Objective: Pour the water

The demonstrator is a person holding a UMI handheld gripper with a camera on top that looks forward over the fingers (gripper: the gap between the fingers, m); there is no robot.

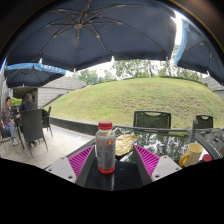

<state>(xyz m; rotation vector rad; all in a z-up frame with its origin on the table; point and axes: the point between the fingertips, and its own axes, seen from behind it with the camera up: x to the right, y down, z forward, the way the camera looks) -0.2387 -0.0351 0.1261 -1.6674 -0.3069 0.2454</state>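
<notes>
A clear plastic bottle (105,148) with a red cap and a red band near its base stands upright on the dark table (126,172). It sits between the fingers of my gripper (114,162). The bottle is close against the left magenta pad (82,159), and a clear gap separates it from the right pad (147,160). The gripper is open, with nothing pressed between the fingers. A cup of orange-yellow drink (192,154) stands on the table beyond the right finger.
A crumpled yellow wrapper (126,145) lies on the table just behind the bottle. Dark chairs (152,120) stand across the table and to the left (33,127), where a person (8,115) sits. Blue parasols (95,30) hang overhead, with a grassy slope (140,98) beyond.
</notes>
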